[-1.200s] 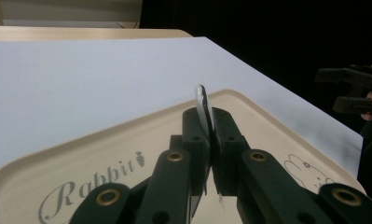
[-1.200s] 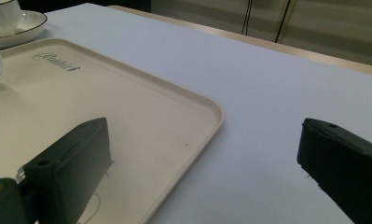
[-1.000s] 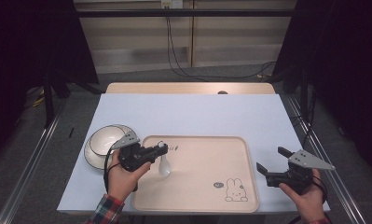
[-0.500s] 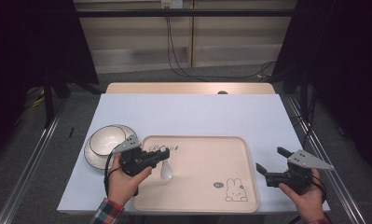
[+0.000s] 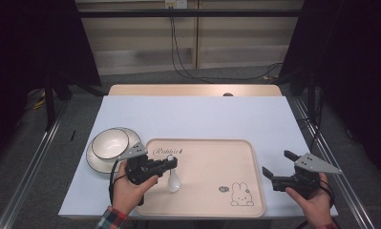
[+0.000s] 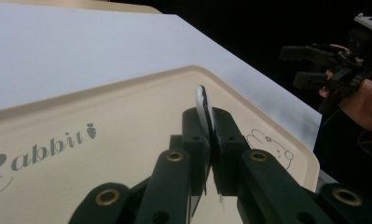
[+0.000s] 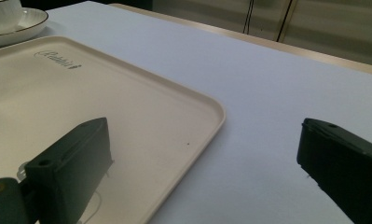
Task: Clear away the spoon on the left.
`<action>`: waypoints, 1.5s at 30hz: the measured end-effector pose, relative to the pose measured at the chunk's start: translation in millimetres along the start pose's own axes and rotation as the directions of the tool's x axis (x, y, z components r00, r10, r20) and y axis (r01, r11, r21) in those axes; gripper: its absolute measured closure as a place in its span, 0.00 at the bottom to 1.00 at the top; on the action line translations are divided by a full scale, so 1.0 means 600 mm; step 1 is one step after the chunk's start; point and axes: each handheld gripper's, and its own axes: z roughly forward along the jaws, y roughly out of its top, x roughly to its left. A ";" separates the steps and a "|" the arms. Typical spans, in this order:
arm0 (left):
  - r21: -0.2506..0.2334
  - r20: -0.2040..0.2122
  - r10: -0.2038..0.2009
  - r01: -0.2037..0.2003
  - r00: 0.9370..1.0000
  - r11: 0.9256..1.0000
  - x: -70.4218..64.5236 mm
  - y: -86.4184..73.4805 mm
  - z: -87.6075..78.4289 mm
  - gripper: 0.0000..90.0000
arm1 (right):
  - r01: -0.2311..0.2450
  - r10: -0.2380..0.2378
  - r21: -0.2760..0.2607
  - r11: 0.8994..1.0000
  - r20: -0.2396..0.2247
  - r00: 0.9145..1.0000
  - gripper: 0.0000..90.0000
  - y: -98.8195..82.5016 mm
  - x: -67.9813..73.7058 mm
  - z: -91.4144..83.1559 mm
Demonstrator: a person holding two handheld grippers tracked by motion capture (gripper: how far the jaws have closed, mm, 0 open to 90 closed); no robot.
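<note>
My left gripper (image 5: 171, 162) is shut on the handle of a white spoon (image 5: 174, 181) over the left part of the beige rabbit tray (image 5: 212, 162). The spoon's bowl end points down toward the tray; whether it touches I cannot tell. In the left gripper view the spoon handle (image 6: 203, 105) stands edge-on, pinched between the pads of the left gripper (image 6: 210, 126) above the tray (image 6: 104, 112). My right gripper (image 5: 275, 162) stands open with nothing in it, just right of the tray. In the right gripper view the right gripper (image 7: 204, 128) straddles the tray's corner (image 7: 211, 107).
A white bowl (image 5: 110, 143) sits on a white saucer (image 5: 98, 162) left of the tray, close behind my left hand. The far half of the white table cover (image 5: 193, 117) is bare. The bowl (image 7: 2, 9) and saucer (image 7: 30, 21) show far off in the right gripper view.
My left gripper has drifted a little toward the near side with the spoon still in it. The right gripper has stayed where it was.
</note>
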 end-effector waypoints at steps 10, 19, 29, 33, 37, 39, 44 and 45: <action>0.000 -0.014 -0.013 0.013 1.000 1.000 0.019 -0.002 0.004 0.93 | -0.002 0.002 -0.001 1.000 0.002 1.000 0.03 0.000 -0.001 0.000; 0.008 -0.066 0.011 -0.010 0.998 1.000 0.035 -0.004 0.015 0.87 | -0.002 0.002 0.002 1.000 -0.002 1.000 0.03 -0.001 -0.001 0.000; 0.027 -0.112 0.016 -0.013 0.994 1.000 0.050 -0.009 0.027 0.82 | 0.001 -0.001 0.006 1.000 -0.003 1.000 0.03 -0.002 -0.001 0.001; 0.032 -0.118 0.012 -0.009 0.993 0.999 0.057 -0.011 0.032 0.81 | 0.003 -0.003 0.008 1.000 -0.009 1.000 0.03 -0.002 0.000 0.002; 0.038 -0.132 0.009 -0.004 0.991 0.999 0.063 -0.011 0.037 0.80 | 0.004 -0.004 0.010 1.000 -0.010 1.000 0.03 -0.003 0.000 0.003; 0.041 -0.135 0.010 -0.004 0.991 0.999 0.065 -0.011 0.039 0.79 | 0.003 -0.003 0.011 1.000 -0.012 1.000 0.03 -0.003 0.000 0.003; 0.046 -0.146 0.008 -0.002 0.989 0.999 0.069 -0.010 0.045 0.78 | 0.000 0.000 0.012 1.000 -0.011 1.000 0.03 -0.003 0.000 0.003; 0.046 -0.149 0.009 -0.002 0.989 0.999 0.071 -0.009 0.046 0.78 | 0.000 0.000 0.011 1.000 -0.013 1.000 0.03 -0.003 0.000 0.003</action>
